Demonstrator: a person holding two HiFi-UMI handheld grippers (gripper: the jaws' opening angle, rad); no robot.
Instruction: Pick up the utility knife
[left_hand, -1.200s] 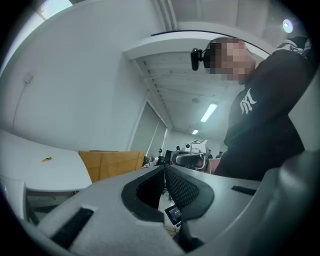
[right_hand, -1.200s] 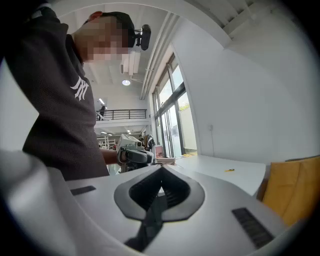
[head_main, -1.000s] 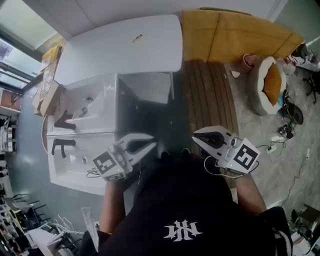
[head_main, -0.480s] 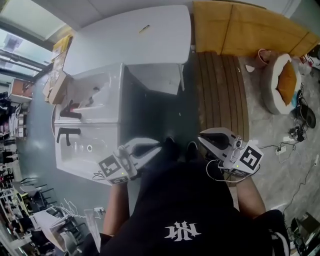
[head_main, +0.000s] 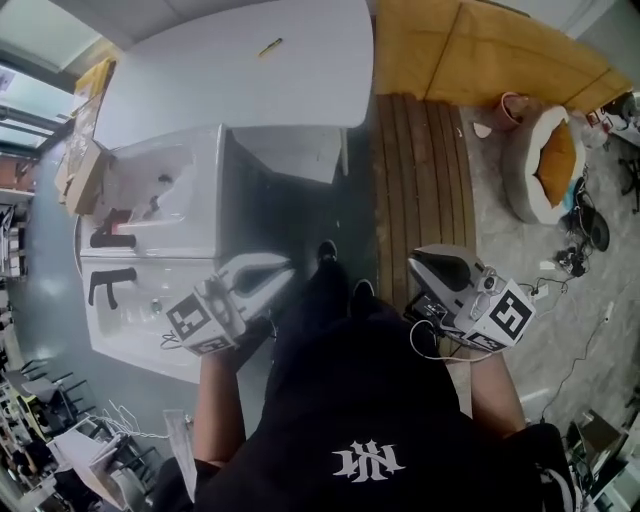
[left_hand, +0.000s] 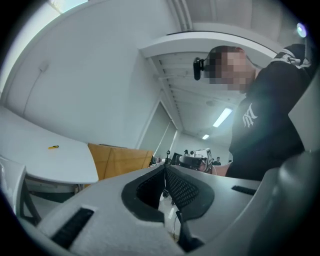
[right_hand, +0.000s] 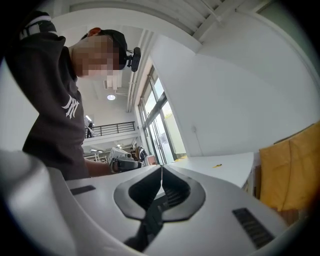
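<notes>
Yellow knife lay on the table, far ahead of my jaws, untouched. My left gripper and right gripper had drifted wider apart, both closed on nothing, so the whole reach remained.

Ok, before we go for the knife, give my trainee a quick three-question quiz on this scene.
1. True or false: the knife lies on the white table, far from both grippers.
2. Pick one. The left gripper is: A) open, B) shut on the knife, C) shut and empty.
3. Fill in: the gripper nearer the pet bed is the ___ one.

Key
1. True.
2. C. Its jaws meet with nothing between them.
3. Right. The right gripper is on the pet bed's side.
</notes>
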